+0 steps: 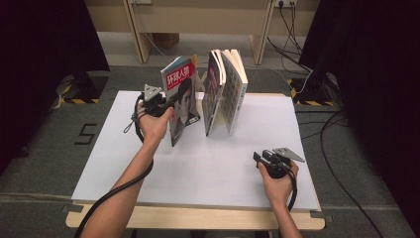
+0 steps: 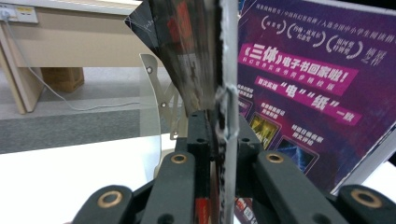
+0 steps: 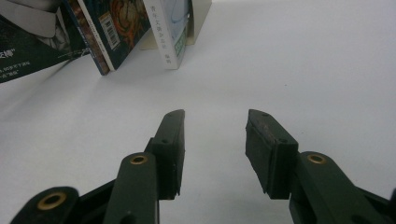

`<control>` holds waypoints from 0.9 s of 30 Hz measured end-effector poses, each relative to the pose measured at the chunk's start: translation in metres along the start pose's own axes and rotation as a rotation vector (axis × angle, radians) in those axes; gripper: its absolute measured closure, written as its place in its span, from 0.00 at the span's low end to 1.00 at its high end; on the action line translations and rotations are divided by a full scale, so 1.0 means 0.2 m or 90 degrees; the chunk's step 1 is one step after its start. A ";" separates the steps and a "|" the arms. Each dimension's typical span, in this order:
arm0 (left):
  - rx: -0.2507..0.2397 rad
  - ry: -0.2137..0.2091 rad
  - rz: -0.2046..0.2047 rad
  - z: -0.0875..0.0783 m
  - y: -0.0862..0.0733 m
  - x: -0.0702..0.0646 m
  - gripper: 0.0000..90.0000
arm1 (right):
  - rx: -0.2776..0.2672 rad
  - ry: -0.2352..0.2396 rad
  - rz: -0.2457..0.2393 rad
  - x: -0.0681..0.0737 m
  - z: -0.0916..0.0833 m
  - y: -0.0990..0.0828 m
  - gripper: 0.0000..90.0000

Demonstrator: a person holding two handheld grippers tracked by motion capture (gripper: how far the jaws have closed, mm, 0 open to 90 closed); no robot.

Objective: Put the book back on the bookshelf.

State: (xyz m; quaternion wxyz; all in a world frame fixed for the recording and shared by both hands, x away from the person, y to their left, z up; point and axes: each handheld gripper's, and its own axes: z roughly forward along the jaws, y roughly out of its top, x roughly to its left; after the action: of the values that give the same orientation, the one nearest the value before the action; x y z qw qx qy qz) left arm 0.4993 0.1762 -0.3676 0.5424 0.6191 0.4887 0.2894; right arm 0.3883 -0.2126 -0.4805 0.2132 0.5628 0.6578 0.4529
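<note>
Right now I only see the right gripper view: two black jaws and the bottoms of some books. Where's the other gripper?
Observer: The left gripper is up at the magazine, with its jaws closed on the magazine's edge.
Operator: Is the magazine standing up straight?
Observer: No. In the high view it leans, and there is a gap between it and the standing books.
Operator: Is anything hiding behind it?
Observer: Yes. The left gripper view shows what looks like a pale bookend standing just behind the magazine.
</note>
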 end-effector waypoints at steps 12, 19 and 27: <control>0.005 -0.004 -0.010 0.04 0.05 0.02 0.82 | -0.001 0.000 -0.008 -0.01 0.00 0.00 0.64; 0.005 -0.019 -0.022 0.06 0.07 0.02 0.79 | -0.002 0.003 -0.005 -0.01 0.00 0.00 0.64; 0.016 -0.015 -0.011 0.09 0.10 0.01 0.80 | 0.000 0.002 -0.004 -0.01 0.00 0.00 0.64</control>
State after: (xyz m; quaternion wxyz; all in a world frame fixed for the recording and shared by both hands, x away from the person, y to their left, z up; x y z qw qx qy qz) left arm 0.5223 0.1725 -0.3541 0.5430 0.6250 0.4908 0.2715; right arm 0.3897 -0.2142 -0.4806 0.2136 0.5602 0.6600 0.4527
